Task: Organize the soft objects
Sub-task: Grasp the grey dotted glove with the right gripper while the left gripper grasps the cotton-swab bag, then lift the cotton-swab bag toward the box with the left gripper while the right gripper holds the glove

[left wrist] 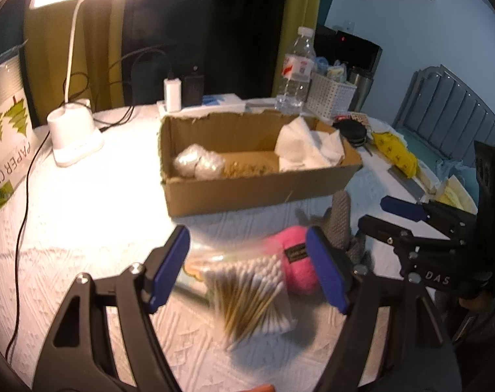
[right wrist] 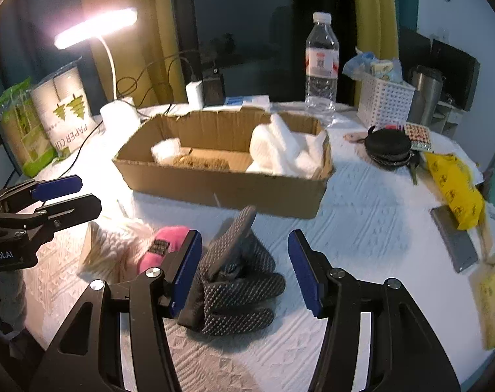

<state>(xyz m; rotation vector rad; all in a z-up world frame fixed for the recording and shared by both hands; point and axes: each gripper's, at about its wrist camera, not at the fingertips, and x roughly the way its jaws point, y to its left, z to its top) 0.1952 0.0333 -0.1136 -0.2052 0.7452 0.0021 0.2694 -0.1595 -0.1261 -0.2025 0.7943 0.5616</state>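
A: Where's the soft stuff?

B: In front of the box (right wrist: 221, 176), on the white cloth (right wrist: 361, 228). The grey glove (right wrist: 237, 281) lies crumpled on the near side of the box, one finger sticking up toward it. Just left of the glove is the pink pouch (left wrist: 296, 261), touching it as far as I can tell. Left of the pouch is a bag of swabs (left wrist: 250, 294), partly blurred.

A: And in the box?

B: White cloths (right wrist: 286, 153) bunched at its right end, a clear bag (left wrist: 198, 163) at its left end, something brownish on the floor between.

A: The tools?

B: The right gripper (right wrist: 244, 271) hangs over the glove, jaws spread, one on either side of it; I can't see either pad pressing on it. The left gripper (left wrist: 247, 268) is spread too, over the swabs and pouch, gripping neither.

A: Anything else around?

B: A lamp (left wrist: 74, 130) left of the box, a bottle (right wrist: 321, 65) and white basket (right wrist: 384, 104) behind its right end, a black round case (right wrist: 389, 147) and a yellow packet (right wrist: 453, 189) to its right.
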